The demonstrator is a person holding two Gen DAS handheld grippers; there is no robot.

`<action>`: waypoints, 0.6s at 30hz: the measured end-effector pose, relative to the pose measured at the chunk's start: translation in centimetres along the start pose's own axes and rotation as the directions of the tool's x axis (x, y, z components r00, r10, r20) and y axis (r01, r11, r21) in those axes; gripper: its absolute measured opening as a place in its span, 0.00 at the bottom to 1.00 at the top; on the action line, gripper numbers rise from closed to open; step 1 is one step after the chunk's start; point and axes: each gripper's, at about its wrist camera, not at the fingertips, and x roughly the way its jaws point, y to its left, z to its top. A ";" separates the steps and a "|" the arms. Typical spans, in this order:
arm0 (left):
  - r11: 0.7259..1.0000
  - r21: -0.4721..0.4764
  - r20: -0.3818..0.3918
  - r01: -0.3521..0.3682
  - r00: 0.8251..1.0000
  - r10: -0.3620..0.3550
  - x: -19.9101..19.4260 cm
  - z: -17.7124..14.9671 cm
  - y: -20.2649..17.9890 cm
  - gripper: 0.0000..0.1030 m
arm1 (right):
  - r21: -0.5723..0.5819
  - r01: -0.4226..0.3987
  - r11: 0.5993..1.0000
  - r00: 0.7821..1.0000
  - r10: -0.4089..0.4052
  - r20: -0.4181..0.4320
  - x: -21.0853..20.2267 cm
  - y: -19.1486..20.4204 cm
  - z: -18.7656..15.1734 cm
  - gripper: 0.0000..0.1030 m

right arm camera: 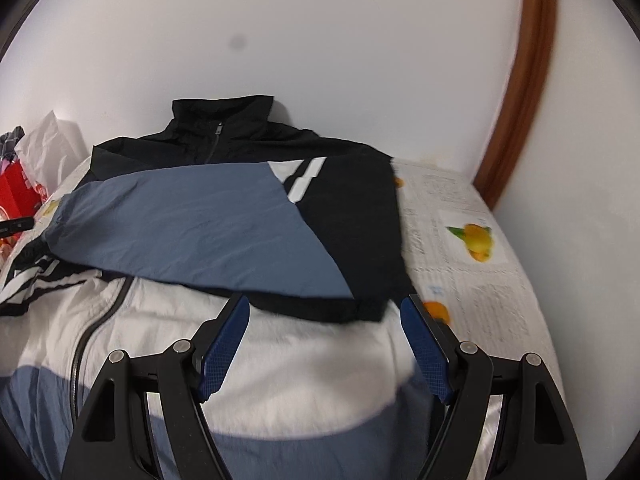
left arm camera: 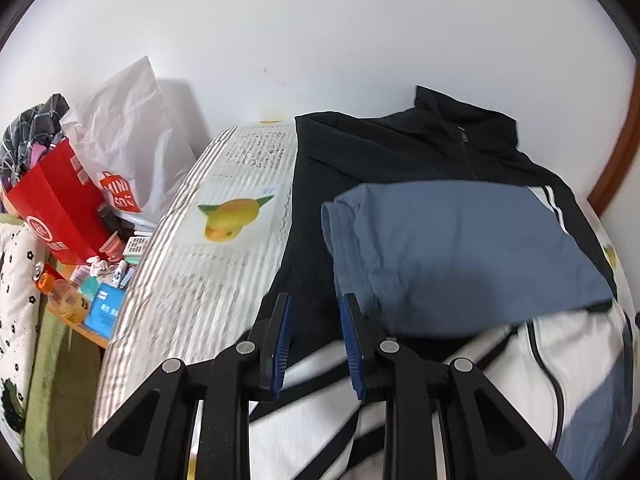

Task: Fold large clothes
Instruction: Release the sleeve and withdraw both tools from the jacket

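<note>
Bright, even indoor light. Strong fisheye bending and dark corners in both views. Motion blur on the printed sheet and white fabric. Soft shadows.

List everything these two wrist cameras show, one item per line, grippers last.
jacket: one, black, blue and white, spread on the bed with a blue sleeve folded across its chest, collar toward the wall.
bedsheet: one, white with grey text and yellow fruit prints, under the jacket.
red paper bag: one, red, beside the bed on the left, stuffed with cloth.
white plastic bag: one, white with a red logo, behind the red bag.
small packets and bottles: several, mixed colours, heaped on a low surface by the bed; count unclear.
wooden frame: one, brown, against the wall on the right.
left gripper: one, black with blue pads, open over the jacket.
right gripper: one, black with blue pads, open wide over the jacket.
</note>
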 end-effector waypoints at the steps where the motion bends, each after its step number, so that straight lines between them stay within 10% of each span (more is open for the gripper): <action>1: 1.000 0.010 0.003 -0.003 1.000 0.003 -0.5 -0.4 0.0 0.23 | 0.004 0.015 1.000 1.000 -0.015 -0.003 -0.4 -0.2 -0.4 0.75; 18: 1.000 0.001 -0.022 0.013 1.000 -0.013 -5.7 -9.7 3.1 0.31 | 0.161 0.027 0.987 0.998 -0.018 -0.058 -6.1 -4.8 -9.5 0.75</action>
